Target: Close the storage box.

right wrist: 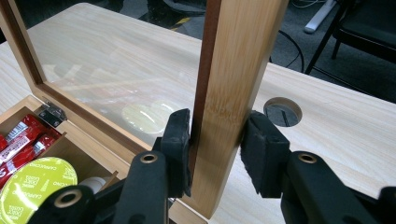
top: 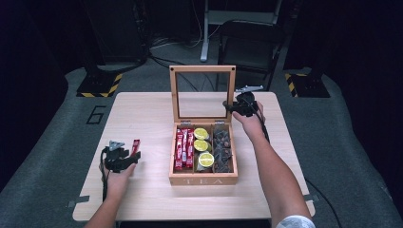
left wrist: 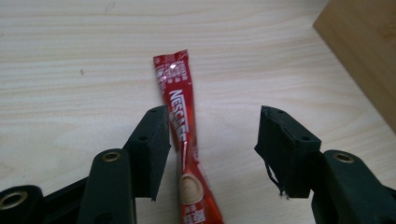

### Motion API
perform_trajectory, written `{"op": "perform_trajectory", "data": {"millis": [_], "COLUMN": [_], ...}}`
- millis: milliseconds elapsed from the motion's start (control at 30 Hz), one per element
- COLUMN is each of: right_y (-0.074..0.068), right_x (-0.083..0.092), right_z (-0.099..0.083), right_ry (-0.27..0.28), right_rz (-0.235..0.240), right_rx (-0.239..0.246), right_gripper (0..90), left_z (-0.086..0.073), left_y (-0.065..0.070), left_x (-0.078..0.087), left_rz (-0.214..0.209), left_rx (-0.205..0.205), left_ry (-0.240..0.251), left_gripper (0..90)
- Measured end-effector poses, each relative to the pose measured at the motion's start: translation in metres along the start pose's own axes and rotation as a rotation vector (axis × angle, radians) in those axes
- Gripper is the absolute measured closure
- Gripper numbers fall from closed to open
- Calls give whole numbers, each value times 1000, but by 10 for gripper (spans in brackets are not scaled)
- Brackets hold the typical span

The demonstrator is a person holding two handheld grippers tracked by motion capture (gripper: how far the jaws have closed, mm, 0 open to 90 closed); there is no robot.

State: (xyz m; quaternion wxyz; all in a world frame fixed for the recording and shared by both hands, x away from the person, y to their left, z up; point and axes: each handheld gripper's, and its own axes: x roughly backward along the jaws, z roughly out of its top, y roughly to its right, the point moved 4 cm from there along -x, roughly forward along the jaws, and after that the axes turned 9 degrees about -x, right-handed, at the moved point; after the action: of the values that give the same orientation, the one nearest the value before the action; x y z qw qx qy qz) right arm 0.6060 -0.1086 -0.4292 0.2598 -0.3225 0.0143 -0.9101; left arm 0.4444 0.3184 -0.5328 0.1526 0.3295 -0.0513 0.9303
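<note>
Right tool [right wrist: 215, 144] pinching right frame of upright glass-paned wooden lid [top: 203, 69] on wooden tea box [top: 203, 179], worktop centre | left tool [left wrist: 212, 144] spread over red instant-coffee sachet [left wrist: 180, 116] lying near-left | risk: lid drops shut if the pinch slips.

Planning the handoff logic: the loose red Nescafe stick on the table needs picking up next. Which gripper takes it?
Left. The left gripper is open with the red Nescafe stick lying between its jaws. The right gripper is clamped on the lid frame of the tea box.
</note>
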Motion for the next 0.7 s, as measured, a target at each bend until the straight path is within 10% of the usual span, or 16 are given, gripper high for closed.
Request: {"op": "perform_trajectory", "data": {"millis": [700], "right_y": [-4], "right_x": [11], "right_z": [-3], "right_ry": [-4], "right_rz": [13], "right_rx": [46], "right_gripper": [649], "left_z": [62], "left_y": [27], "left_x": [20], "left_rz": [-96], "left_rx": [-64], "left_ry": [59], "left_gripper": [447]}}
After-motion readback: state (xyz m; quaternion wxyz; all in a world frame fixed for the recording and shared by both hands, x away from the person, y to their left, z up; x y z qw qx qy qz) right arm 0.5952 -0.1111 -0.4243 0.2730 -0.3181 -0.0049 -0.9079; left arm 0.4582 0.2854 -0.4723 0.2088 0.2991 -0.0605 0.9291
